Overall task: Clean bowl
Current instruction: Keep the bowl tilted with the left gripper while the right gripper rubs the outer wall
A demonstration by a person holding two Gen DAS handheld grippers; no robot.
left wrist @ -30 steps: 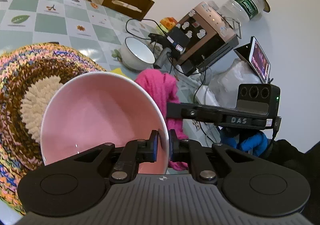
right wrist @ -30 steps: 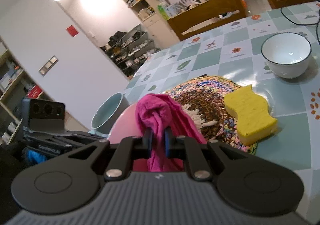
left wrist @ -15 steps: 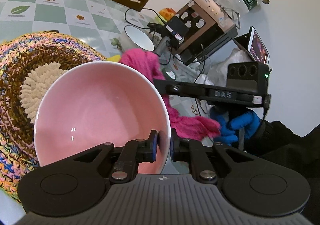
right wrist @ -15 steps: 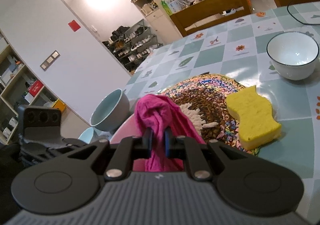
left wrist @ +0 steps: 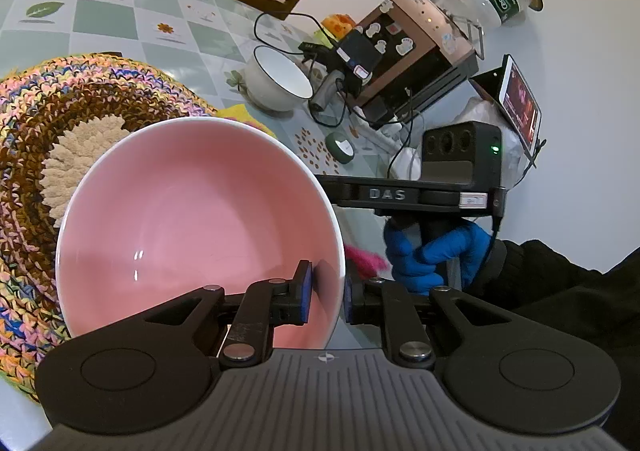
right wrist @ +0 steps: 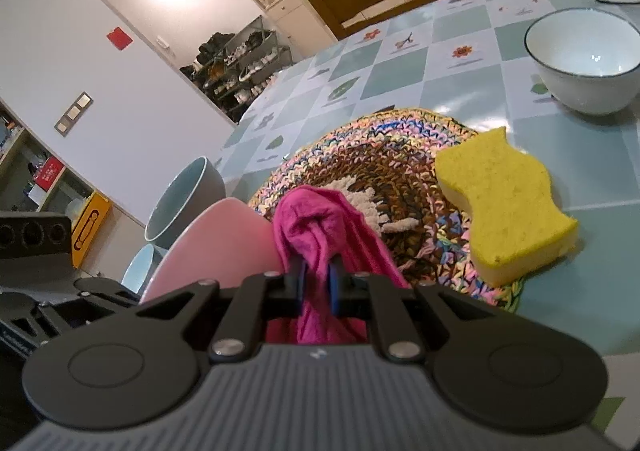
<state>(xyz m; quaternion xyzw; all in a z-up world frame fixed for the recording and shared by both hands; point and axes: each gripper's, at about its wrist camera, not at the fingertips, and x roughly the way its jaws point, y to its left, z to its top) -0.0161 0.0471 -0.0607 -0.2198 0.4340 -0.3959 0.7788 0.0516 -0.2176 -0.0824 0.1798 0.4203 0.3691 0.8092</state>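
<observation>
Left gripper (left wrist: 325, 292) jaws opening, pink bowl (left wrist: 192, 227) rim between them, pads apart. Right gripper (right wrist: 316, 283) jaws clenched on magenta cloth (right wrist: 320, 227).

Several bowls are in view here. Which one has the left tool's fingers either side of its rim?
The pink bowl, tilted over the crocheted mat. The left tool, opening, straddles its rim. The white bowl with a dark rim and the grey-blue bowl stand apart, untouched.

A blue glove (left wrist: 434, 251) and black sleeve (left wrist: 560, 283) are worn; black grippers with blue-padded jaws are carried.
</observation>
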